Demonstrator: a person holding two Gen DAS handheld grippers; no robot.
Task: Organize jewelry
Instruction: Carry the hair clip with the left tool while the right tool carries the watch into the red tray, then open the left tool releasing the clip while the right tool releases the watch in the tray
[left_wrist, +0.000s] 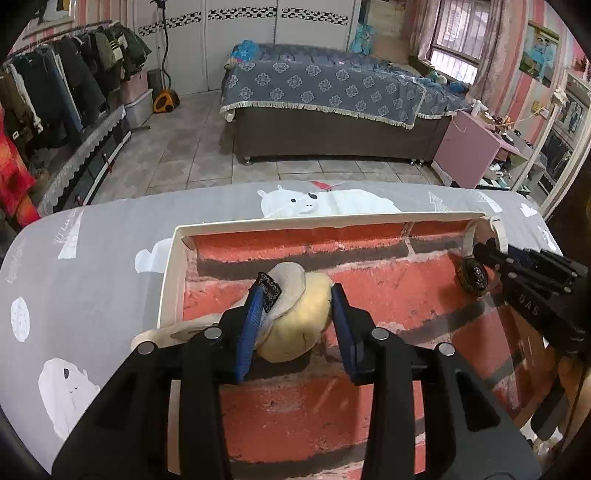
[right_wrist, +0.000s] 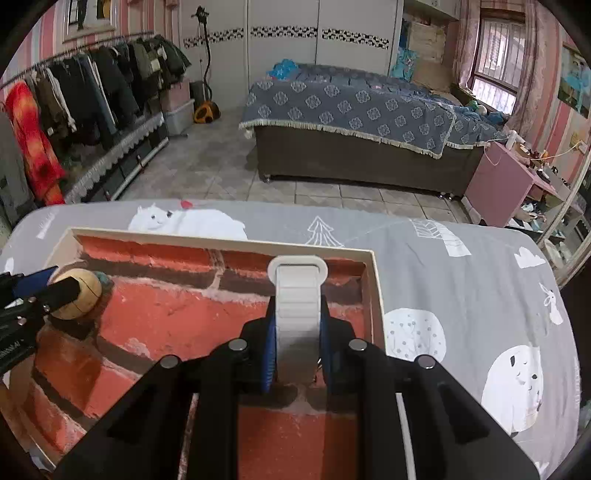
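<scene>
Both grippers are lowering 2 pieces into the brick-lined tray (left_wrist: 170, 280): the left gripper (left_wrist: 301, 314) is clamping a cream watch pillow (left_wrist: 299, 325), the right gripper (right_wrist: 297, 343) is pinching a white-strapped watch (right_wrist: 297, 306), neither released.

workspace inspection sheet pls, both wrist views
surface: grey bear-print cloth on the table.
job's things: white-walled tray with brick-print floor; yellow ball-shaped piece; watch with white strap, dark face.
clutter: nothing seen.
grippers: left gripper shut on the yellow piece; right gripper shut on the strap; both over the tray.
cables: nothing seen on the table.
surroundings: bed, clothes rail, pink cabinet.
</scene>
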